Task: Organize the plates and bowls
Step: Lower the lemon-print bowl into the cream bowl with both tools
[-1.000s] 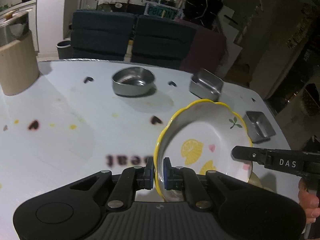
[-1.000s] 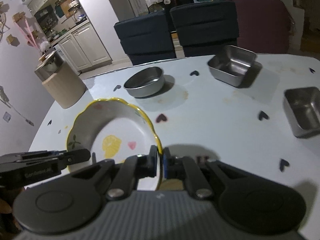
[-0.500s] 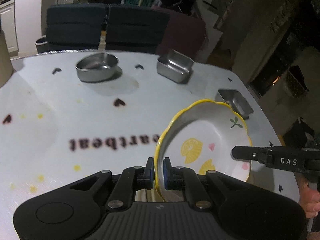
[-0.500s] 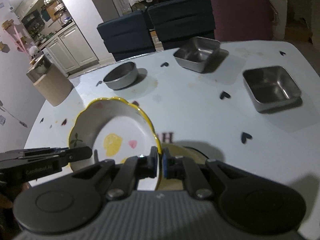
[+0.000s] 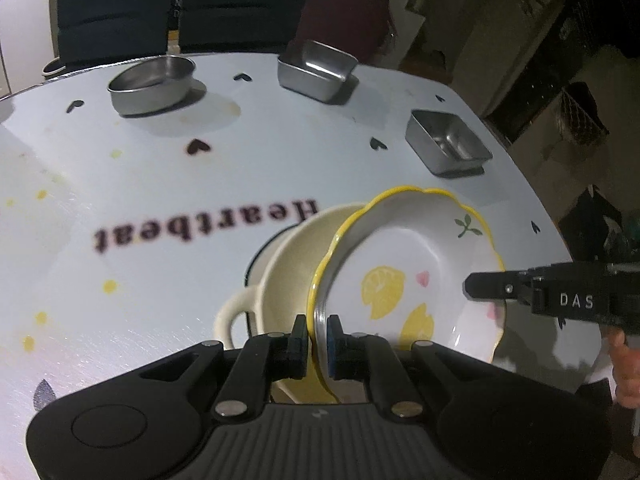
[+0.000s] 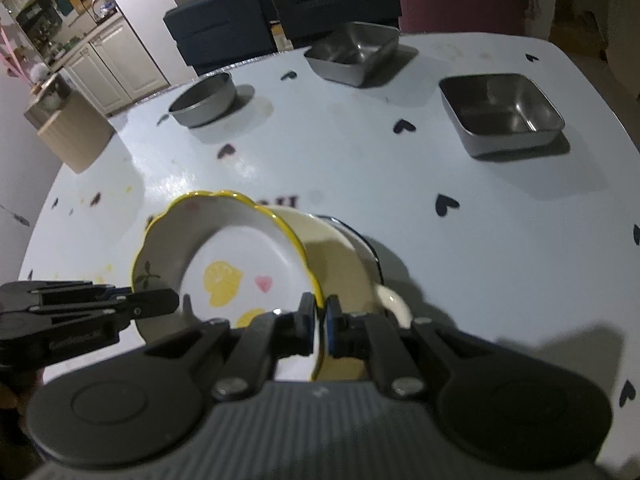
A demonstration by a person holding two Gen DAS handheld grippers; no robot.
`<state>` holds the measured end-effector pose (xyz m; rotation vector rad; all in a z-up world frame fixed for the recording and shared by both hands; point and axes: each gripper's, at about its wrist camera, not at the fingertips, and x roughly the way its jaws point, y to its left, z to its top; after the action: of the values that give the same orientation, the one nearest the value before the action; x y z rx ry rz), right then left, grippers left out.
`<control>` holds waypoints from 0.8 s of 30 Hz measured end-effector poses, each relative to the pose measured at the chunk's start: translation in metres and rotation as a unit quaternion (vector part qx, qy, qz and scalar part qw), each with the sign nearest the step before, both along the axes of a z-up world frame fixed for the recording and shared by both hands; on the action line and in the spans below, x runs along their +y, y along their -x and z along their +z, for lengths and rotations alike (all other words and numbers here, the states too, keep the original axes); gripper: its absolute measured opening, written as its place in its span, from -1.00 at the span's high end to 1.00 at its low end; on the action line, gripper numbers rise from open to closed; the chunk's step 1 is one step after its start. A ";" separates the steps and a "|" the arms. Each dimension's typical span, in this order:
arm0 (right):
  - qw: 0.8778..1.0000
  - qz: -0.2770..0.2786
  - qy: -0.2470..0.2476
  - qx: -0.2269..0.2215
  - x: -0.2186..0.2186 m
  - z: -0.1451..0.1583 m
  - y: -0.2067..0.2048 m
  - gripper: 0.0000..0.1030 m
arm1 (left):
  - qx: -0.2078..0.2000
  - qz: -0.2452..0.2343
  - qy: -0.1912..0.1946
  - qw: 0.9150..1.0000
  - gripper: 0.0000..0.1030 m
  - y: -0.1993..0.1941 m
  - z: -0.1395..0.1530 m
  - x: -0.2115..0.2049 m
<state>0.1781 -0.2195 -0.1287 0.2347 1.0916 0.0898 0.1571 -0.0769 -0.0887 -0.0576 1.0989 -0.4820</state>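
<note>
Both the left gripper and right gripper pinch opposite rims of the lemon plate, held over the cream bowl on the bench; next, level lowering, then release.

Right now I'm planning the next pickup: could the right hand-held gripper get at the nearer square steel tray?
Probably not yet: the right hand-held gripper is shut on the lemon plate rim. The table toward the square steel tray looks bare otherwise.
</note>
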 end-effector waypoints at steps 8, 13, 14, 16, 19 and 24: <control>1.000 -0.007 0.012 0.012 -0.006 -0.008 0.004 0.85 | 0.000 -0.016 -0.021 1.000 0.81 0.002 -0.010 -0.011; 1.000 -0.004 0.017 0.018 -0.004 -0.010 0.002 0.85 | -0.009 -0.021 -0.035 0.999 0.81 0.003 -0.013 -0.012; 1.000 -0.003 0.018 0.019 -0.003 -0.011 0.001 0.85 | -0.010 -0.021 -0.037 0.999 0.81 0.002 -0.013 -0.011; 1.000 0.000 0.020 0.022 -0.001 -0.013 0.000 0.85 | -0.011 -0.021 -0.038 0.999 0.81 0.001 -0.014 -0.010; 0.999 0.003 0.022 0.027 0.002 -0.017 -0.003 0.84 | -0.016 -0.022 -0.044 0.999 0.80 0.000 -0.016 -0.009; 0.999 0.007 0.029 0.034 0.006 -0.022 -0.008 0.82 | -0.022 -0.027 -0.047 0.998 0.79 -0.001 -0.018 -0.008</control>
<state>0.1866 -0.2132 -0.1510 0.1782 1.1624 0.0628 0.1586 -0.0854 -0.1066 0.0648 1.0815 -0.4769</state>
